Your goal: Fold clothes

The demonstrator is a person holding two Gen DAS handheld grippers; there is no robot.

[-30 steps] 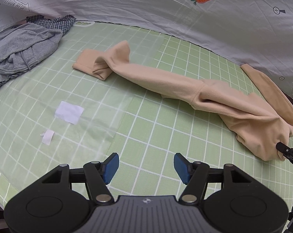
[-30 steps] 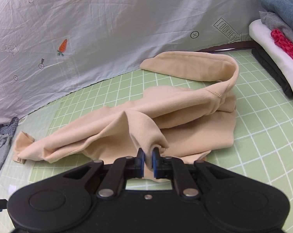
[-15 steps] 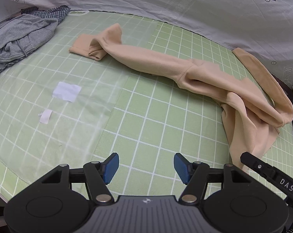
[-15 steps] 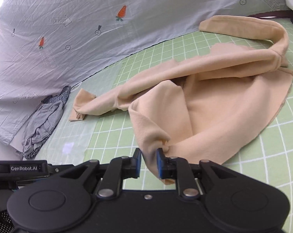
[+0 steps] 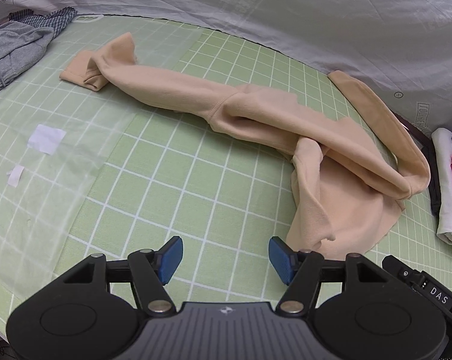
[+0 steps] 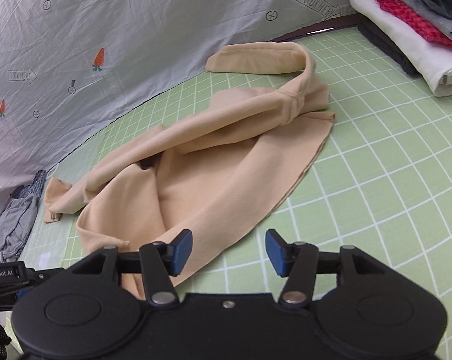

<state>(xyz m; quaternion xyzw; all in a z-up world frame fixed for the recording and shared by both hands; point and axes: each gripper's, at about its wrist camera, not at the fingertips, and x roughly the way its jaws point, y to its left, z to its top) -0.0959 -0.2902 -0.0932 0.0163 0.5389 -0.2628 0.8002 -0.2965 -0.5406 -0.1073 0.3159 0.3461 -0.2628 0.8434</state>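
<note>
A beige long-sleeved top [image 5: 256, 114] [image 6: 220, 162] lies crumpled on the green grid mat [image 5: 172, 180] [image 6: 376, 156], one sleeve stretched to the left, the other running along the back edge. My left gripper [image 5: 225, 256] stands open over bare mat, just left of the top's near hem, nothing between its blue pads. My right gripper [image 6: 228, 250] has its jaws opening; the hem lies under and beside its left pad [image 6: 182, 247], and neither pad presses on the cloth.
A grey garment over a checked one [image 5: 13, 48] [image 6: 16, 219] is heaped at the far left. A stack of folded clothes [image 6: 411, 21] [image 5: 450, 180] sits at the right. A grey printed sheet [image 5: 256, 15] hangs behind. White paper scraps [image 5: 46, 138] lie on the mat.
My right gripper, shut on a fold of the beige top a second ago, has opened and let it drop onto the mat. Both grippers have shifted sideways over the mat.
</note>
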